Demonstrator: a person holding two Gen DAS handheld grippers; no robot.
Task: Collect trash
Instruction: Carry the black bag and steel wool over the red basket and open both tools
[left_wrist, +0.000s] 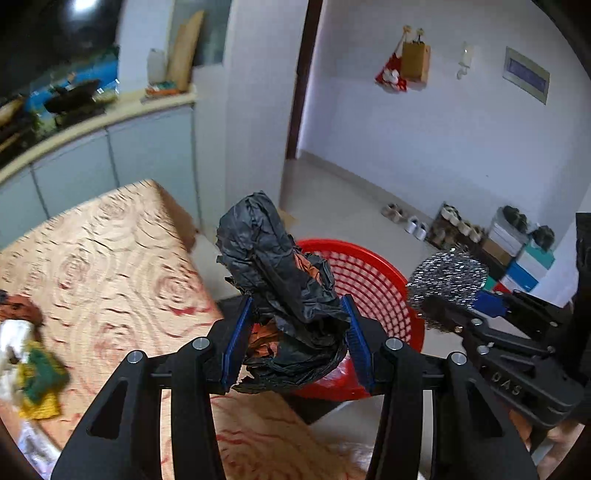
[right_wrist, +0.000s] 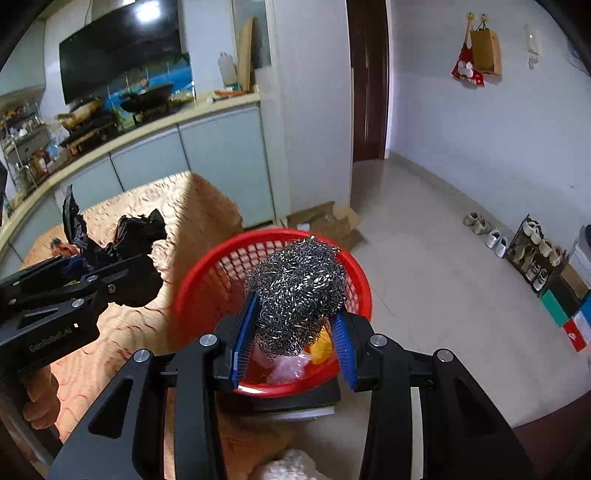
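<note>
**Both grippers loaded at the rim of the red basket**

My left gripper (left_wrist: 295, 343) is pinched on a crumpled black plastic bag (left_wrist: 273, 266); its blue pads press the bag from both sides, and the bulk of it stands up above the fingertips with some orange-brown scrap caught in the folds. My right gripper (right_wrist: 291, 339) is clamped on a ball of steel wool (right_wrist: 295, 288), the wire bulging out above and past the pads.

The red basket (right_wrist: 207, 280) sits on a dark stand just off the table's edge. In the right wrist view the steel wool hangs over the basket's opening, inside the line of the rim. Pale plastic and something yellow lie at the bottom of the basket. In the left wrist view the bag shows against the basket's near left rim, at the table's corner; whether it is over the opening or still over the table I cannot tell.

The table (left_wrist: 110, 251), covered in a swirl-patterned cloth, runs away to my left, with a yellow and green cloth (left_wrist: 40, 384) and other scraps lying near its left edge. My two grippers are close together, the left one just beside the basket's left wall. To the right of the basket the tiled floor (right_wrist: 424, 266) is open as far as the shoes (right_wrist: 487, 232) and shoe rack (right_wrist: 535, 254) along the wall. Flattened cardboard (right_wrist: 328, 221) lies on the floor just behind the basket.
</note>
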